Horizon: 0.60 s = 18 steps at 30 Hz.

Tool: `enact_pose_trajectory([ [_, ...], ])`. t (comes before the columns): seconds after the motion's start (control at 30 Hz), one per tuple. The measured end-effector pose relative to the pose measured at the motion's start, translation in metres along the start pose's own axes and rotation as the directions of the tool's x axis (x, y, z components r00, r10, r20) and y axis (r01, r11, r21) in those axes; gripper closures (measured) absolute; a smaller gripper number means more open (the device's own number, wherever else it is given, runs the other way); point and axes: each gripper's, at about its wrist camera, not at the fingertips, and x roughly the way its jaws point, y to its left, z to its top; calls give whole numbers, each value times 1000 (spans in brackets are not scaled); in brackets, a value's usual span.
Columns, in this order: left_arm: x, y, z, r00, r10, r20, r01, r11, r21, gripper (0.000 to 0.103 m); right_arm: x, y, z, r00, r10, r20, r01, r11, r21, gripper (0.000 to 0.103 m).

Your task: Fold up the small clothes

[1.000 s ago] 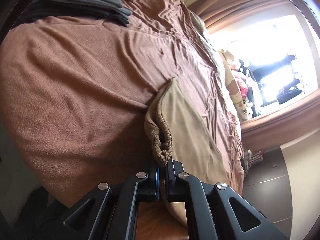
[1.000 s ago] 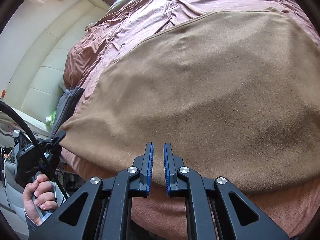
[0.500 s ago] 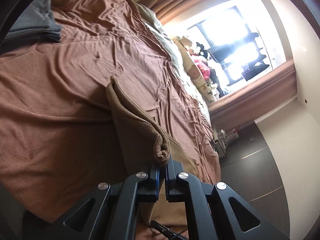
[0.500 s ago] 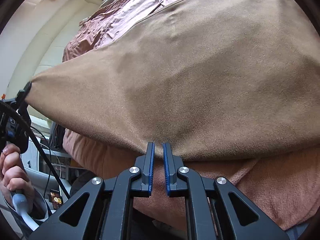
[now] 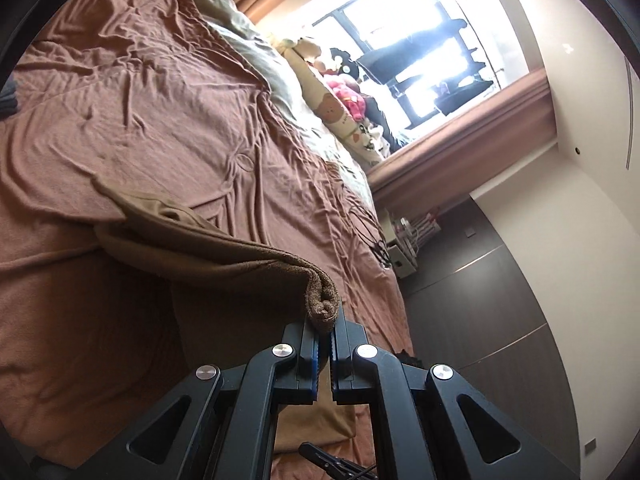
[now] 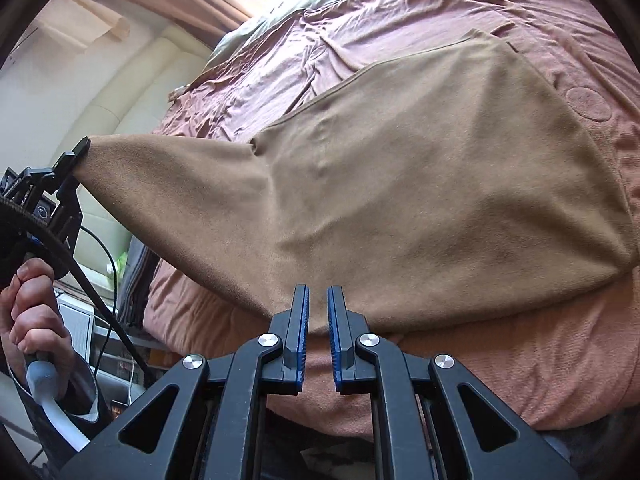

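The tan cloth (image 6: 420, 184) drapes across the middle of the bed (image 5: 152, 92), one corner lifted in the left claw (image 5: 325, 330), and bars the straight way over. The wrinkled bedspread beyond lies open. A pillow and plush toys (image 5: 340, 96) crowd the far edge by the window. The right claw (image 6: 318, 308), nearly closed with nothing in it, hangs just short of the cloth's near edge.

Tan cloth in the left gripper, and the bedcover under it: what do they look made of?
Tan cloth: seemingly soft fleece or brushed knit, matte, with fuzzy nap at the pinched corner. Bedcover: thin, matte jersey-like fabric, finely wrinkled; its near part looks fuzzier, maybe terry.
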Motion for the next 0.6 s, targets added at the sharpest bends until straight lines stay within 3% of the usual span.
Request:
enact_pose_trajectory([
  [0.2,36,-31,-11,996,-29,-84,34,998,59,100,-33,-15,-5,998,-10,62,9,1000,16,64],
  [0.6,101,-79,-56,964,-49,-261,88,986,140,100,-94,-47,-21,987,-35,159,23,997,79,62],
])
